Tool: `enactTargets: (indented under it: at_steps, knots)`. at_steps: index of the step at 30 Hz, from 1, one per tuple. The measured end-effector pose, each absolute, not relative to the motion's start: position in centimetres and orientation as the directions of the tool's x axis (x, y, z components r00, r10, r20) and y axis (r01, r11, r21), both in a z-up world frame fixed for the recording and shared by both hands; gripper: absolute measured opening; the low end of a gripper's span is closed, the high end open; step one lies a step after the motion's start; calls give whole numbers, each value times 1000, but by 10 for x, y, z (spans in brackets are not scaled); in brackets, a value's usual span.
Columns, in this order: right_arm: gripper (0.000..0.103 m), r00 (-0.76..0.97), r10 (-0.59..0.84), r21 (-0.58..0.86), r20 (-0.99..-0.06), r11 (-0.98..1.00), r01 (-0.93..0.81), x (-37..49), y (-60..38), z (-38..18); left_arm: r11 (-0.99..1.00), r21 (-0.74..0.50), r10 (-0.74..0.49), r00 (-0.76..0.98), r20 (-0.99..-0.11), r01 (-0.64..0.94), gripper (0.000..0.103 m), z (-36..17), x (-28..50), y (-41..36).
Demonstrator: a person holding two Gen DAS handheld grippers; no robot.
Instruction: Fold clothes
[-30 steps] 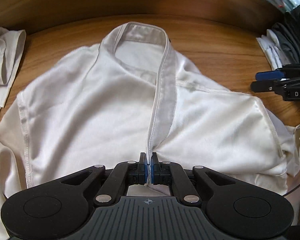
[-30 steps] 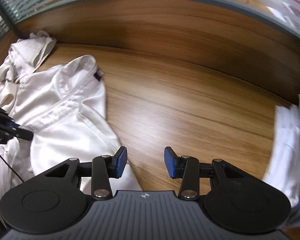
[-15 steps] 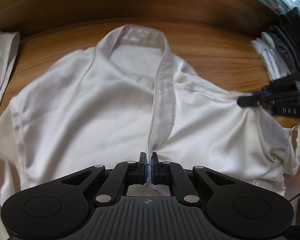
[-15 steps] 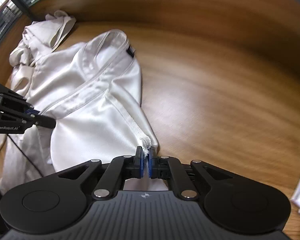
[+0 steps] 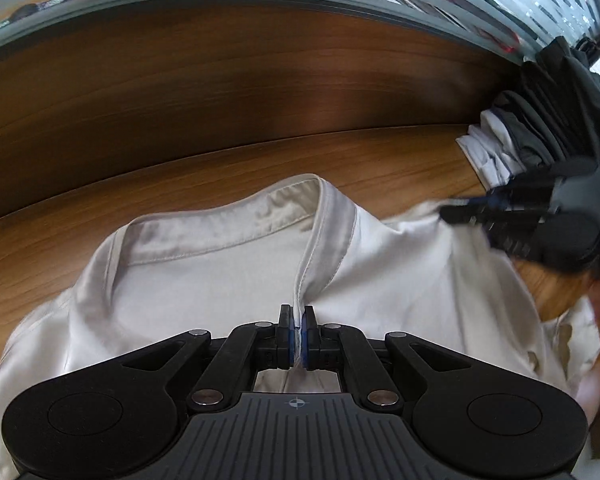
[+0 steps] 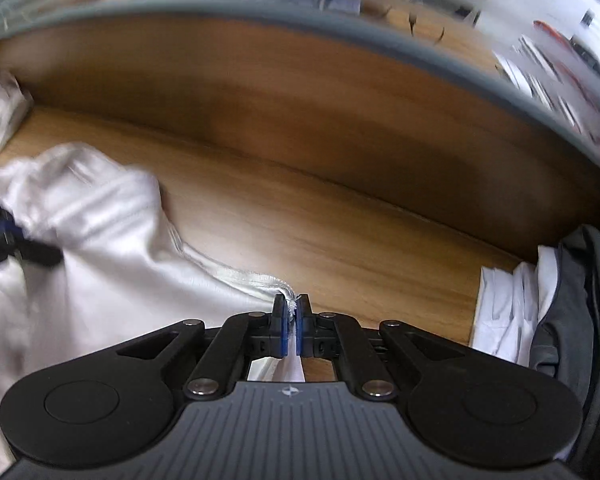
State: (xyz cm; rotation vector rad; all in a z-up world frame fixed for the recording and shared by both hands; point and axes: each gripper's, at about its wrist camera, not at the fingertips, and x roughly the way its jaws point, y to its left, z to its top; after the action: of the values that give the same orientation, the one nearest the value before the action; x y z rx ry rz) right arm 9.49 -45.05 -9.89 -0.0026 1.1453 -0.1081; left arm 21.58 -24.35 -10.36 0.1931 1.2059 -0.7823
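Left wrist view: your left gripper point(image 5: 296, 334) has its fingers pressed together on the front placket of the white shirt point(image 5: 220, 280), pinching the fabric edge between the blue pads. The shirt lies across the wooden table point(image 5: 260, 164), collar point(image 5: 236, 220) facing away from you, cloth lifted toward the pinch point. Your right gripper point(image 5: 456, 213) shows at the right, blurred, at the shirt's shoulder edge. Beyond it, a stack of folded clothes point(image 5: 536, 140) sits on the table's right end: white pieces nearer, grey and dark ones behind. No bin or basket around them that I can see.

Right wrist view: your right gripper point(image 6: 291, 326) is closed, pinching the shirt's point(image 6: 112, 264) seamed sleeve edge, fabric bunched between the pads. The shirt trails off left, blurred. The left gripper point(image 6: 40, 256) appears at the left edge, on the cloth. The folded stack point(image 6: 540, 312) is at the right, white next to dark grey. Another pale garment point(image 6: 0, 116) lies at the far left.
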Motion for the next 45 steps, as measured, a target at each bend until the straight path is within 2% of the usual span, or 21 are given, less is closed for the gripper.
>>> enactTargets:
  at_steps: [5, 10, 13, 15, 19, 21, 22, 24, 27, 30, 36, 45]
  knots:
    - [4, 397, -102, -74, -912, 994, 86, 94, -452, -114, 739, -257, -426, 136, -895, 623, 5, -94, 214, -242]
    - [4, 413, -74, -64, -908, 997, 38, 96, -446, -113, 755, -344, -489, 131, -862, 558, 5, -56, 214, -229]
    - [4, 428, -51, -47, -902, 999, 20, 98, -442, -113, 764, -314, -469, 151, -870, 564, 5, -48, 210, -229]
    - [5, 433, -51, -51, -900, 999, 11, 100, -440, -115, 777, -268, -427, 165, -889, 570, 5, -59, 213, -232]
    - [5, 435, -63, -66, -898, 998, 7, 100, -438, -118, 803, -259, -391, 146, -909, 537, 6, -91, 224, -227]
    - [5, 436, -66, -69, -897, 998, 8, 100, -438, -119, 812, -261, -387, 146, -910, 522, 9, -103, 228, -223]
    - [5, 436, -69, -72, -898, 997, 8, 101, -439, -120, 816, -263, -387, 150, -910, 515, 18, -109, 229, -221]
    - [5, 430, -88, -95, -899, 995, 5, 101, -438, -121, 824, -257, -386, 167, -907, 506, 21, -115, 231, -215]
    - [8, 415, -117, -129, -902, 992, 0, 102, -436, -120, 832, -267, -396, 182, -900, 487, 35, -111, 234, -201]
    - [15, 406, -138, -152, -903, 988, -3, 102, -438, -114, 842, -260, -393, 207, -896, 472, 36, -101, 235, -181]
    - [16, 432, -157, -160, -888, 987, 29, 102, -444, -90, 884, -200, -334, 274, -902, 422, 36, -83, 236, -130]
    - [18, 450, -26, -70, -892, 994, -80, 126, -408, -65, 935, -115, -220, 296, -929, 335, 36, -72, 242, -62]
